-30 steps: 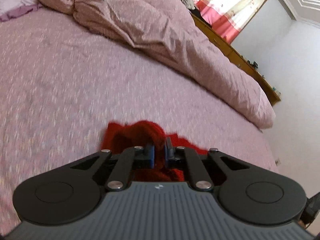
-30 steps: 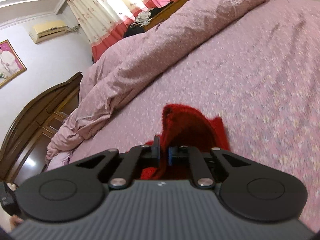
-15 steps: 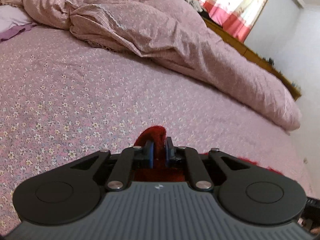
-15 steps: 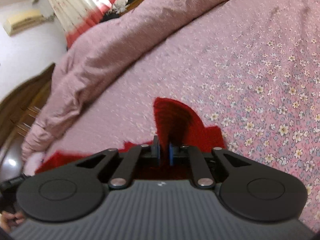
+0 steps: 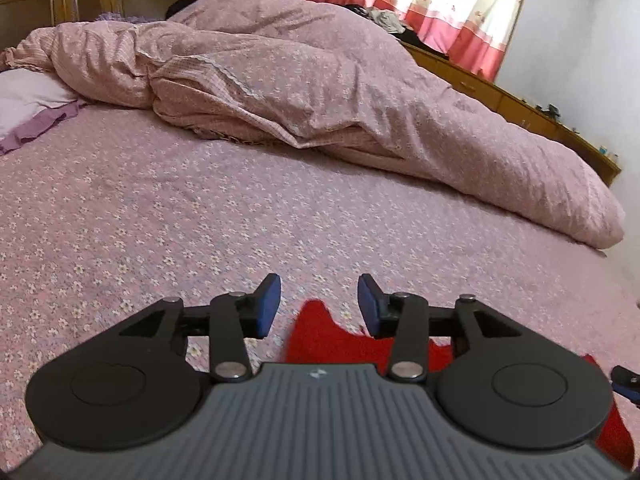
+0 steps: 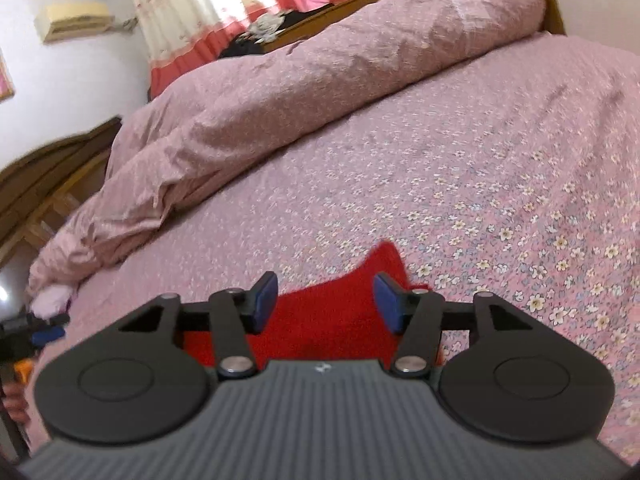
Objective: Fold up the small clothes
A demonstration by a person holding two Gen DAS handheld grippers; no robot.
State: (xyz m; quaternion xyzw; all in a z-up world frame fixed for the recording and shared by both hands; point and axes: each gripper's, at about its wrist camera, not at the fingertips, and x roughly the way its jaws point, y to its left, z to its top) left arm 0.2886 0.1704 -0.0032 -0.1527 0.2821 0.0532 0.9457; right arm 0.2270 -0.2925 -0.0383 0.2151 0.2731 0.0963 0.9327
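Note:
A small red garment (image 5: 332, 340) lies flat on the pink flowered bedsheet (image 5: 160, 216), mostly hidden under the gripper bodies. My left gripper (image 5: 319, 304) is open, with a corner of the garment lying loose between and below its blue pads. In the right wrist view the garment (image 6: 332, 312) lies under my right gripper (image 6: 326, 300), which is open too, with a pointed corner reaching past its right pad. Neither gripper holds the cloth.
A rumpled pink duvet (image 5: 320, 80) lies along the far side of the bed and also shows in the right wrist view (image 6: 320, 80). A lilac pillow (image 5: 28, 104) sits far left. The wooden bed frame (image 5: 520, 108), curtains (image 5: 440, 4) and white walls lie beyond.
Both grippers were shut on the red garment and have opened and let it go. The garment now lies flat on the sheet instead of bunched up between the pads.

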